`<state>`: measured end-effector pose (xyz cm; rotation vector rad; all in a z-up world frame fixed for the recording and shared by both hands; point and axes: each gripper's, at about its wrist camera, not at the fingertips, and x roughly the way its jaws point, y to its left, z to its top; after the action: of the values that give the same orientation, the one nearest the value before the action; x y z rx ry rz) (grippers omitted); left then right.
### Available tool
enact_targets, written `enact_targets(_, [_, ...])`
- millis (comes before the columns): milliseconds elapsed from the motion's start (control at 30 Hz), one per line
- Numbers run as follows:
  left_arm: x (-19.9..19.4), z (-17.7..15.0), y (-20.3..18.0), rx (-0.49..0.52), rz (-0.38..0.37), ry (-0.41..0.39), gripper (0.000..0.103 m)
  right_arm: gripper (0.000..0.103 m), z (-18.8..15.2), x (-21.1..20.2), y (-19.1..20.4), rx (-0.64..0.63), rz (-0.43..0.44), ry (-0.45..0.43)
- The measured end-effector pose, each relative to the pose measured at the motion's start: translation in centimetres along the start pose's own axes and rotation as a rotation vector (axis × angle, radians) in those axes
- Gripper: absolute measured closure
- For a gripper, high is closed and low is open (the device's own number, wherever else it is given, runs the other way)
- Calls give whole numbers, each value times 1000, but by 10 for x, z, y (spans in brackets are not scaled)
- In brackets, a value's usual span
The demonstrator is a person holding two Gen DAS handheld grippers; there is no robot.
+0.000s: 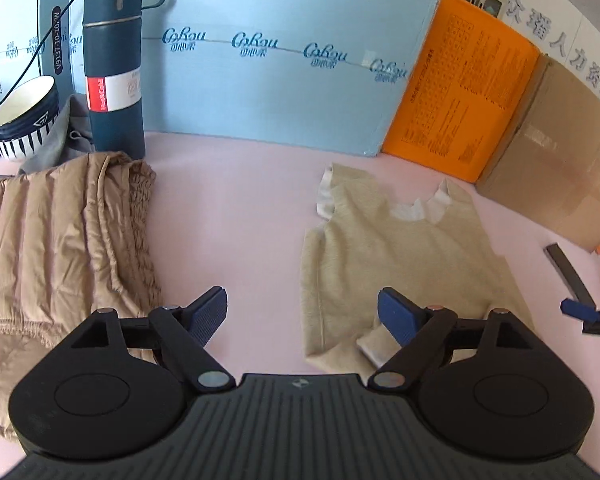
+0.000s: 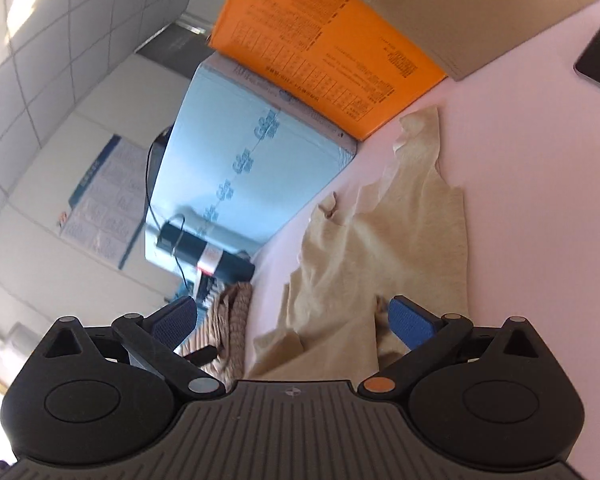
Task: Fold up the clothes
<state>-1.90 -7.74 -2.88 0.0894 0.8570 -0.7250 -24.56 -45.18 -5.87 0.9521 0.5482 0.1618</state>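
While the beige top lies half-flattened on the pink table, both hand-held grippers, left and right, hover wide open and empty (likely lining up a hem grasp), tan trousers parked aside.

My left gripper and right gripper are both black with blue ribbed pads. The desk surface is plain pale pink. On it lies a beige sleeveless top, white at the neckline and armhole lining. Toward the left edge lies a tan quilted garment with stitched channels. At the far left corner: a dark teal flask with a white and red label band, and a bowl, white inside, navy outside with white stripes. Along the far edge: a light blue box with repeated teal lettering, an orange box with dark print, and a plain brown carton.
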Motion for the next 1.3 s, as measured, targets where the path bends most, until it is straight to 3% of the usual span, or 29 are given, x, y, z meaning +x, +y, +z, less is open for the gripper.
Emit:
enact_targets(67, [-1,-24,-1,76,-10,47,22,0,-17,1,8,-98,-23,80])
enact_targets(167, [8,-49,-19,198,56,51,22,0,-47,12,22,-260,-75,172])
enact_targets(233, [14,-52,-35,246,106,0,22,0,-63,23,29,-349,-100,219])
enact_targets(333, [20,-49,-64,399,139,-134,22,0,-75,37,37,-408,-101,259])
enact_targets(400, [27,-50,-86,585,163,-190,22,0,-79,43,42,-436,-93,282])
enact_targets(567, [44,-64,-117,1098,187,-184,24,0,-81,38,50,-477,-96,303])
enact_targets(733, [44,-62,-114,1263,105,-121,24,0,-76,19,41,-414,-130,257])
enact_targets(900, [52,-60,-119,1459,93,-94,20,0,-76,9,37,-379,-156,238])
enact_targets(967, [60,-56,-123,1473,103,-103,20,0,-78,7,39,-380,-156,230])
enact_targets(1000, [64,-48,-124,1414,107,-105,20,0,-79,7,39,-378,-158,223])
enact_targets(1167, [69,10,-110,876,136,-118,28,0,-82,5,43,-376,-165,188])
enact_targets(1267, [63,28,-94,688,128,-130,28,0,-83,2,41,-368,-182,177])
enact_targets(1300, [61,28,-91,707,109,-132,28,0,-83,1,40,-362,-188,175])
